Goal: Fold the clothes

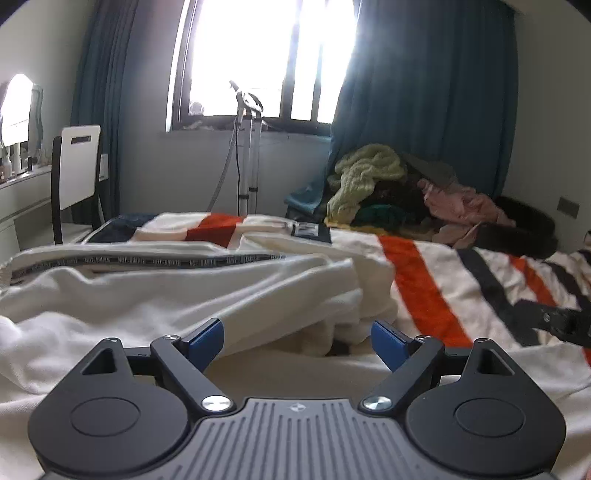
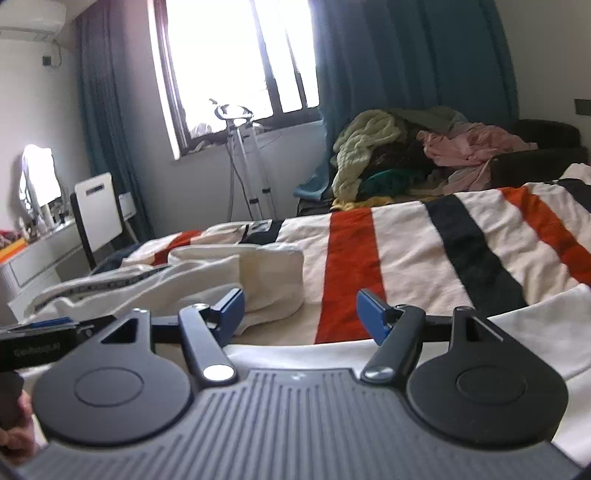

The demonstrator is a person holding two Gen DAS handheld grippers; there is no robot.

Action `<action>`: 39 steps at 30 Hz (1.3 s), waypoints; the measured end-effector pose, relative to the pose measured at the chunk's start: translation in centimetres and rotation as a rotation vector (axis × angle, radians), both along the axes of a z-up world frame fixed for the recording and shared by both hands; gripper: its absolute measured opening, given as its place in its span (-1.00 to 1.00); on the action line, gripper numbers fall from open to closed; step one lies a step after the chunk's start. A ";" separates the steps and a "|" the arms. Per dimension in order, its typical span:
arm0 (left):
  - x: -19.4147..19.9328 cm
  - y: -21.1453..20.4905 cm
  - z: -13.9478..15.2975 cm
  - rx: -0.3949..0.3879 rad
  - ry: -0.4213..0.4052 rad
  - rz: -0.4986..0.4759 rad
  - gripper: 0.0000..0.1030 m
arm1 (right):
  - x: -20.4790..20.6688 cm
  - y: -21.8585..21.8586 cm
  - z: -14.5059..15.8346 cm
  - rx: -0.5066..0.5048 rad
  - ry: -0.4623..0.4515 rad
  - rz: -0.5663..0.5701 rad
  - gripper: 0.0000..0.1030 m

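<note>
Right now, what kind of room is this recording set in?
Most likely a bedroom: a bed with a striped blanket, a dressing table with mirror, and curtains beside the window.

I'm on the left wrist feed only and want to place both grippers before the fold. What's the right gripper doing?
Observer: The right gripper is open, nothing between its pads, above the striped bedspread.
Operator: Anything of the white garment near it?
Observer: A folded cream end of the white garment lies just past its left finger.
Operator: Anything else I can't see?
Observer: An air conditioner is mounted high on the left wall.
</note>
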State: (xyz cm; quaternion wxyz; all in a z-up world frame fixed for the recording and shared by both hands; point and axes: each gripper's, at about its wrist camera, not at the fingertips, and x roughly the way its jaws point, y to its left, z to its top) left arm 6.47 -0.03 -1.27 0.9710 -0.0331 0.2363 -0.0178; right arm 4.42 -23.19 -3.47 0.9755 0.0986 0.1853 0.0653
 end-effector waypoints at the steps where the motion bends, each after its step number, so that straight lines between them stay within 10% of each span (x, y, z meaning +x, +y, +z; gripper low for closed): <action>1: 0.0 0.2 -0.4 -0.001 0.008 0.000 0.71 | 0.3 0.3 -0.2 -0.007 0.004 0.006 0.36; 31: -1.9 -0.1 -1.9 -0.002 0.045 -0.036 0.97 | 2.2 0.7 -2.7 -0.042 0.144 -0.019 0.36; 39: -2.0 0.5 -2.8 -0.024 0.074 -0.010 0.99 | 8.6 -0.7 -6.2 0.275 0.300 0.032 0.21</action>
